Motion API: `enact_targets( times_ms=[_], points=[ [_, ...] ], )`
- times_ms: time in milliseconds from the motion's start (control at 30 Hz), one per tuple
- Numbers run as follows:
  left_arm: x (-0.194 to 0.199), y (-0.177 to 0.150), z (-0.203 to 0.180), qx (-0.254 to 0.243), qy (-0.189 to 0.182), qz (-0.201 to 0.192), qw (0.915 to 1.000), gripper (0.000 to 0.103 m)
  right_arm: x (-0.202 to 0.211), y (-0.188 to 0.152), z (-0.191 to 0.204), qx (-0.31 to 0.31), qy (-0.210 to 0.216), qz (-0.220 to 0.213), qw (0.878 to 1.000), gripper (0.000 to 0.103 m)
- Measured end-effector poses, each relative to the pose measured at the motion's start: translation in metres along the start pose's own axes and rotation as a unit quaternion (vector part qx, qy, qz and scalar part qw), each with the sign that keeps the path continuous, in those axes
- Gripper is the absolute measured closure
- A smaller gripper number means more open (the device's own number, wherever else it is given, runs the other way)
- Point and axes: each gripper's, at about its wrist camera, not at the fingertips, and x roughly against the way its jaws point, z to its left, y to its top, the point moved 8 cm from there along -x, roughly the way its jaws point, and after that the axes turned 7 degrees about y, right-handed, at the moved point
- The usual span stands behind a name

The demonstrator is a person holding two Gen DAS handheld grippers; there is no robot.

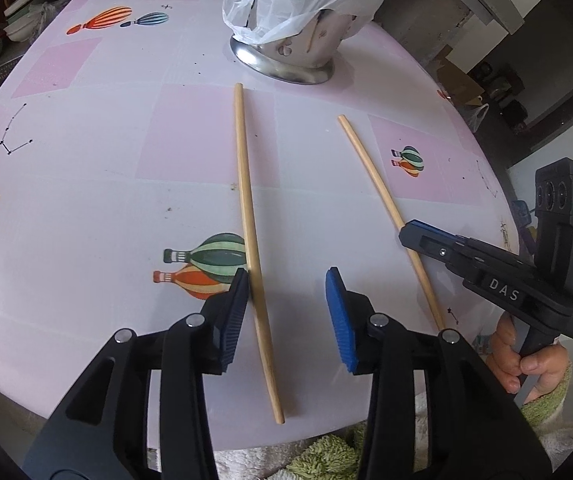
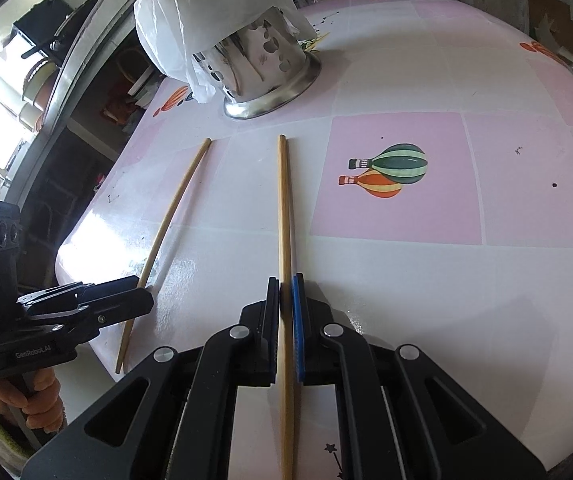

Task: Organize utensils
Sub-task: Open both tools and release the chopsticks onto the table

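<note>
Two wooden chopsticks lie on the pink balloon-print table. My left gripper (image 1: 286, 284) is open, its jaws either side of the left chopstick (image 1: 251, 216), the left pad touching it. My right gripper (image 2: 286, 286) is shut on the right chopstick (image 2: 285, 208), which still lies along the table; it also shows in the left wrist view (image 1: 382, 196). The left chopstick also shows in the right wrist view (image 2: 170, 216). A perforated steel utensil holder (image 1: 290, 56) with a white plastic bag over it stands beyond both chopsticks, also in the right wrist view (image 2: 262, 68).
The table's near edge (image 1: 190, 432) runs close under my left gripper, with a green and white towel (image 1: 326, 460) below it. Shelves with dishes (image 1: 18, 20) sit at far left. Cardboard boxes (image 1: 458, 80) stand off the table's right side.
</note>
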Motion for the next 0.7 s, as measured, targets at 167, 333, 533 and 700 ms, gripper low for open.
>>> enact_targets(
  times_ms=[167, 333, 533, 700],
  points=[
    [-0.002, 0.001, -0.007, 0.002, -0.021, 0.003, 0.9998, 0.056, 0.0, 0.001, -0.001, 0.005, -0.008, 0.0, 1.0, 0.096],
    [0.0, 0.01, -0.001, -0.004, -0.001, -0.019, 0.9998, 0.035, 0.0, 0.001, 0.002, 0.015, -0.008, 0.0, 1.0, 0.088],
    [0.01, 0.019, 0.008, 0.003, 0.01, -0.057, 0.9983, 0.018, 0.006, 0.005, 0.011, 0.032, -0.007, -0.014, 0.999, 0.059],
    [0.021, 0.026, 0.01, -0.009, 0.017, -0.09, 0.9958, 0.014, 0.01, 0.009, 0.015, 0.039, -0.007, -0.025, 0.999, 0.055]
  ],
)
